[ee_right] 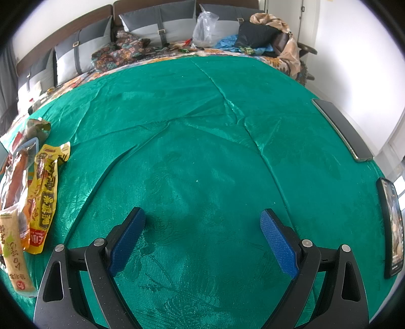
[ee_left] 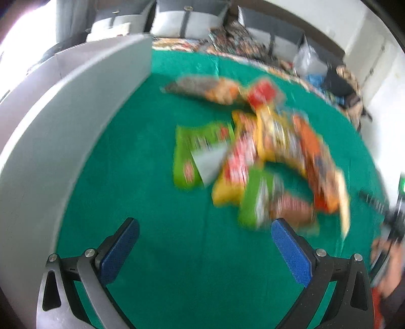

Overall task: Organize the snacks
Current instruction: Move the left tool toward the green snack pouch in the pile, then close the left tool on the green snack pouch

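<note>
In the blurred left wrist view a pile of snack packets (ee_left: 255, 157) lies on the green cloth (ee_left: 162, 253): green, yellow, red and orange bags overlapping. My left gripper (ee_left: 205, 227) is open and empty, just short of the pile, its right finger near a green packet (ee_left: 255, 200). A grey box wall (ee_left: 50, 141) stands at the left. In the right wrist view my right gripper (ee_right: 202, 220) is open and empty over bare green cloth (ee_right: 202, 139). A yellow packet (ee_right: 44, 197) and a beige packet (ee_right: 14, 253) lie at the far left.
Two phones lie at the cloth's right edge, one dark (ee_right: 341, 129) and one with a lit screen (ee_right: 391, 227). A sofa with grey cushions (ee_right: 157, 22), a plastic bag (ee_right: 205, 27) and piled clothes (ee_right: 263, 35) are behind the table.
</note>
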Tool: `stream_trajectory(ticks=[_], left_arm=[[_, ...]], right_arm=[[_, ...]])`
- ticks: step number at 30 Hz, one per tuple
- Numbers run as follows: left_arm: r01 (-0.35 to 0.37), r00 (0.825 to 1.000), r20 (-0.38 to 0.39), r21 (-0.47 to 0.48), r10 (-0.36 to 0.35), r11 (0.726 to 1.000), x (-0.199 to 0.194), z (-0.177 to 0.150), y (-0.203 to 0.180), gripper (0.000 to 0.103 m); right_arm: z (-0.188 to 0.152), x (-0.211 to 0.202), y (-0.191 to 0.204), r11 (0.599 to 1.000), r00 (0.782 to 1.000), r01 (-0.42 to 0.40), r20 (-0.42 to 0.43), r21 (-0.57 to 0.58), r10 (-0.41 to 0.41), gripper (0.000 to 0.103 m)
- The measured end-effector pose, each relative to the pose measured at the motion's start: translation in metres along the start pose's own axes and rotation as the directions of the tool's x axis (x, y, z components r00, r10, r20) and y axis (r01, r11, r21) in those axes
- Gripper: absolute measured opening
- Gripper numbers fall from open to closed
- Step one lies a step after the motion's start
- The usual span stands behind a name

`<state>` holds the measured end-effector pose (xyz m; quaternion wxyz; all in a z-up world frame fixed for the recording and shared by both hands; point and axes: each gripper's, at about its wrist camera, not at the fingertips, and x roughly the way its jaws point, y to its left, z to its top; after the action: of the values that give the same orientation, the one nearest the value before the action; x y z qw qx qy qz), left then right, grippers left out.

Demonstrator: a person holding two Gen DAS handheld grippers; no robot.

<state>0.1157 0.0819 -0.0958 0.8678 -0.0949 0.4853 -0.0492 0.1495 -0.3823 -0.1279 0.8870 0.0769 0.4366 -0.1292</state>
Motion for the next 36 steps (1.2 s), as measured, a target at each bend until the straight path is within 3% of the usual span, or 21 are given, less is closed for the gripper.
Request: stream_trajectory(ticks=[4, 7, 9, 11, 12, 13, 14, 16, 26, 27, 28, 30, 36], left_arm=[[0.048, 0.999, -0.014, -0.068, -0.049, 0.997, 0.017, 0.05, 0.008, 0.102], [0.064, 0.991, -0.117, -0.046, -0.069, 0.997, 0.054, 0.071, 0.0, 0.1], [0.034, 0.983, -0.179, -0.016, -0.036, 0.999, 0.075, 0.073, -0.003, 0.094], [0.023, 0.991, -0.134, 0.029, -0.019, 0.999, 0.073, 0.076, -0.008, 0.087], [0.059, 0.99, -0.128, -0.006, -0.059, 0.998, 0.071, 0.078, -0.003, 0.074], [0.042, 0.992, -0.117, -0.032, -0.045, 0.999, 0.067, 0.078, 0.003, 0.048], [0.026, 0.992, -0.121, -0.054, -0.032, 0.998, 0.065, 0.077, 0.01, 0.03], [0.067, 0.989, -0.125, -0.12, -0.082, 0.991, 0.058, 0.073, 0.027, 0.025], [0.133, 0.98, -0.135, -0.081, -0.143, 0.988, 0.03, 0.036, 0.045, 0.026], [0.142, 0.98, -0.13, -0.085, -0.152, 0.986, 0.028, 0.035, 0.045, 0.034], [0.143, 0.98, -0.125, -0.087, -0.154, 0.986, 0.03, 0.037, 0.042, 0.052], [0.131, 0.985, -0.105, -0.085, -0.139, 0.988, 0.022, 0.033, 0.041, 0.078], [0.15, 0.986, -0.071, -0.048, -0.153, 0.988, 0.009, 0.037, 0.034, 0.081]], right_arm=[[0.0, 0.0, 0.0, 1.0, 1.0, 0.0, 0.0, 0.0, 0.0, 0.095], [0.0, 0.0, 0.0, 1.0, 1.0, 0.0, 0.0, 0.0, 0.0, 0.094], [0.0, 0.0, 0.0, 1.0, 1.0, 0.0, 0.0, 0.0, 0.0, 0.094], [0.0, 0.0, 0.0, 1.0, 1.0, 0.0, 0.0, 0.0, 0.0, 0.095], [0.0, 0.0, 0.0, 1.0, 1.0, 0.0, 0.0, 0.0, 0.0, 0.095], [0.0, 0.0, 0.0, 1.0, 1.0, 0.0, 0.0, 0.0, 0.0, 0.095], [0.0, 0.0, 0.0, 1.0, 1.0, 0.0, 0.0, 0.0, 0.0, 0.095], [0.0, 0.0, 0.0, 1.0, 1.0, 0.0, 0.0, 0.0, 0.0, 0.095], [0.0, 0.0, 0.0, 1.0, 1.0, 0.0, 0.0, 0.0, 0.0, 0.095], [0.0, 0.0, 0.0, 1.0, 1.0, 0.0, 0.0, 0.0, 0.0, 0.095], [0.0, 0.0, 0.0, 1.0, 1.0, 0.0, 0.0, 0.0, 0.0, 0.095], [0.0, 0.0, 0.0, 1.0, 1.0, 0.0, 0.0, 0.0, 0.0, 0.095], [0.0, 0.0, 0.0, 1.0, 1.0, 0.0, 0.0, 0.0, 0.0, 0.095]])
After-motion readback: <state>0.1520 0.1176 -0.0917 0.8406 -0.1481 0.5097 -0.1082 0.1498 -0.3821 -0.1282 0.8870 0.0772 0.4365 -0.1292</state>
